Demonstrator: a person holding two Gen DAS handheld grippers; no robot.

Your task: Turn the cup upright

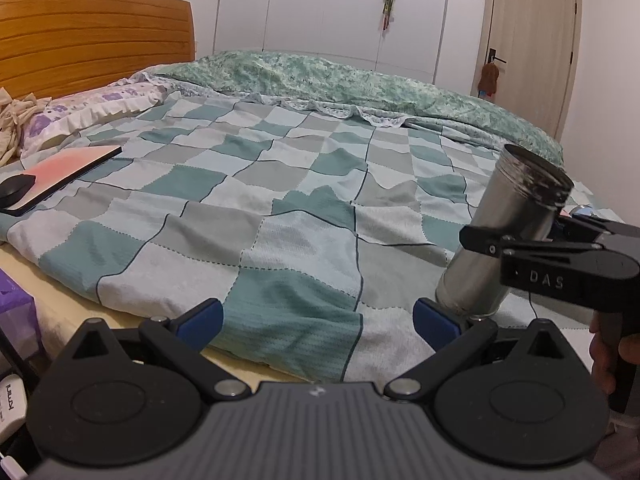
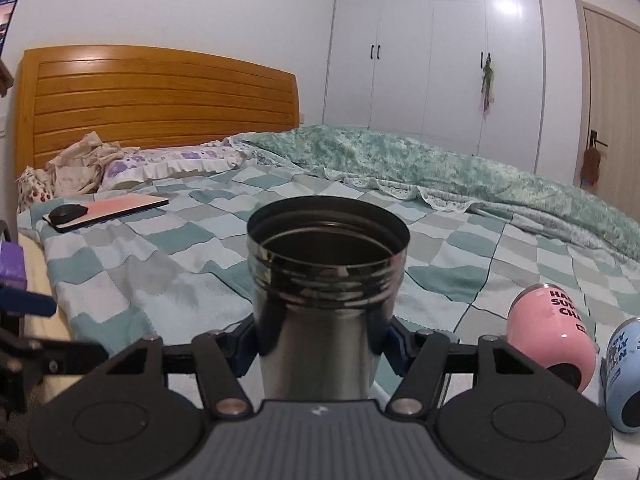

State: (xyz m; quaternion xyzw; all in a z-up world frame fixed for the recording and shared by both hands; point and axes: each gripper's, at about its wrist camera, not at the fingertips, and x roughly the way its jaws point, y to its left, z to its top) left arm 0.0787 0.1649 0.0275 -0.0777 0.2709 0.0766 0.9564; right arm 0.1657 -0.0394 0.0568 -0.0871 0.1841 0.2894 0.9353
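Right gripper (image 2: 318,354) clamped mid-body on steel cup (image 2: 320,280), tilted, mouth up; looks rigid, slick, light. Left gripper (image 1: 318,322) spread, empty.

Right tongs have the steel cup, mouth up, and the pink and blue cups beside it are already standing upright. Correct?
Not quite. The right tongs do grip the steel cup, mouth up, but the pink cup and blue cup are lying on their sides on the blanket, not standing. The right wrist view shows this.
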